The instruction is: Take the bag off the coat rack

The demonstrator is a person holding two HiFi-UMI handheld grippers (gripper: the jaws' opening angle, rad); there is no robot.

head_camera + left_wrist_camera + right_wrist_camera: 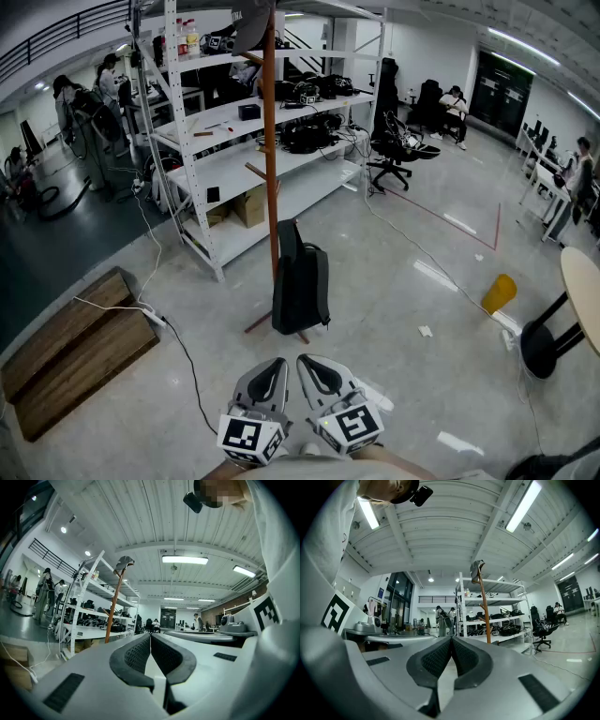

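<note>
Shelving (192,141) stood at left. Beside it was the coat rack (270,141), and the black bag (301,286) hung low against the right of its pole. Well short of both, the left gripper (277,366) and right gripper (307,366) were level side by side, each with jaws together and empty.

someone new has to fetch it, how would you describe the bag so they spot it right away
Start at the white shelves on the room's left. Just in front stands a wooden coat rack. The bag is the black backpack low against its pole, near the floor; the cap on top is much smaller.
</note>
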